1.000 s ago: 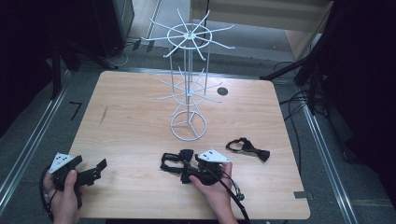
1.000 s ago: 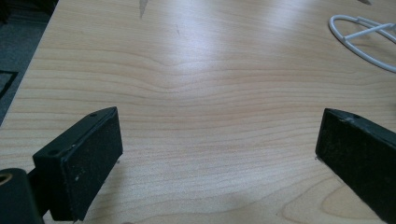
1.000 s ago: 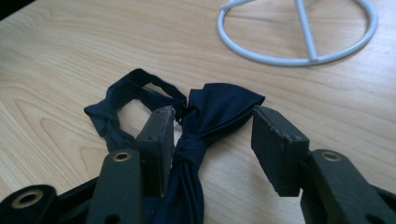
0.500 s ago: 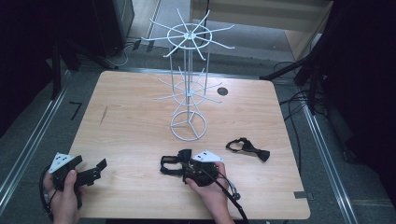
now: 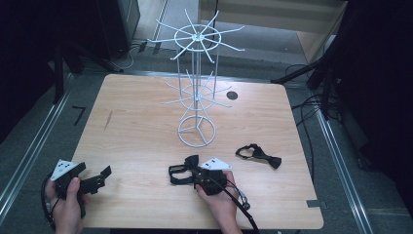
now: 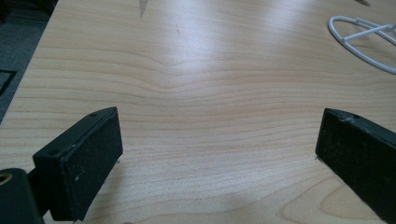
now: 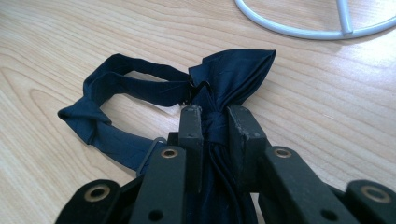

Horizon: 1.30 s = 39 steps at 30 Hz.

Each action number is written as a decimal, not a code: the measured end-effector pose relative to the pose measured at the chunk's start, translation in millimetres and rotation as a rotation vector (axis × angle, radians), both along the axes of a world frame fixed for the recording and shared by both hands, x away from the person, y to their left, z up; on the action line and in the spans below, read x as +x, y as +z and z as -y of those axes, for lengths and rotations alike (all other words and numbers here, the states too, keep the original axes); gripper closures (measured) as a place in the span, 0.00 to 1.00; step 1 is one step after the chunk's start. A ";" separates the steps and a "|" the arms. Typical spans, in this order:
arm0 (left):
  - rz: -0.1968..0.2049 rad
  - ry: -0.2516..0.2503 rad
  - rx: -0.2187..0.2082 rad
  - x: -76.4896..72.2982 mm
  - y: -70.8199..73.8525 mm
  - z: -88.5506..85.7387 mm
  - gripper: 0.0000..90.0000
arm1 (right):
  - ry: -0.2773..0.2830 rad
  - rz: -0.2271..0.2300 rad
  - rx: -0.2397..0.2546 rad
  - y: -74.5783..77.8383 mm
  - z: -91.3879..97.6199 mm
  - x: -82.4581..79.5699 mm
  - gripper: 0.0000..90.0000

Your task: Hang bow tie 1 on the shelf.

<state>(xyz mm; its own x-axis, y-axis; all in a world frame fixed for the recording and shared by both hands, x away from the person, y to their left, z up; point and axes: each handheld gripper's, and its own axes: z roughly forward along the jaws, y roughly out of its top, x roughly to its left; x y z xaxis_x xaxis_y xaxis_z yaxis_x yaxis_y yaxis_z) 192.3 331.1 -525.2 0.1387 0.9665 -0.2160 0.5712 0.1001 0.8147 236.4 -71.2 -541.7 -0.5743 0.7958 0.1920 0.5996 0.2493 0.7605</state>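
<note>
Right tongs (image 7: pixel 214 116) are clamped on the knot of a dark bow tie (image 7: pixel 233 74), which lies on the table (image 5: pixel 136 126) at the near edge, just in front of the white wire rack (image 5: pixel 196 97). Left tongs (image 6: pixel 219 154) sit spread wide over bare wood at the near left corner, holding nothing.

Our guess is the tie goes onto one of the rack's prongs. If so, we want to lift straight up by the knot so the strap (image 7: pixel 126 79) hangs free, then steer the loop over a prong tip instead of dragging it through the spokes. We keep the squeeze firm; the fabric looks slippery. The left tongs could pin the rack's base ring (image 6: pixel 359 42) if it wobbles.

Hard to tell: the near wing of the tie is hidden behind the jaws, so we can't judge how deep the bite goes. A second bow tie (image 5: pixel 259 155) lies to the right, too small to read its strap. The rack's thin prongs blur against the floor in the high view.
</note>
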 end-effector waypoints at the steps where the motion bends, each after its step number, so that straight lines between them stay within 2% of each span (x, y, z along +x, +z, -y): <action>1: 0.000 0.000 0.000 0.0 0.0 0.0 0.01 | 0.005 -0.007 0.007 0.3 1.2 -0.1 0.87; 5: -0.004 -0.002 0.000 0.6 -0.2 -0.1 0.01 | 0.023 0.023 0.000 2.1 4.7 -2.3 0.88; 23: -0.004 -0.002 0.004 0.6 -0.1 0.4 0.01 | -0.071 0.126 0.074 31.3 44.9 -1.7 0.87; 32: -0.006 -0.002 0.006 0.7 -0.1 0.5 0.01 | -0.100 0.176 0.098 49.0 59.4 -1.5 0.87; 39: -0.004 -0.001 0.006 0.5 -0.1 0.9 0.01 | -0.112 0.198 0.115 59.5 66.1 -1.3 0.87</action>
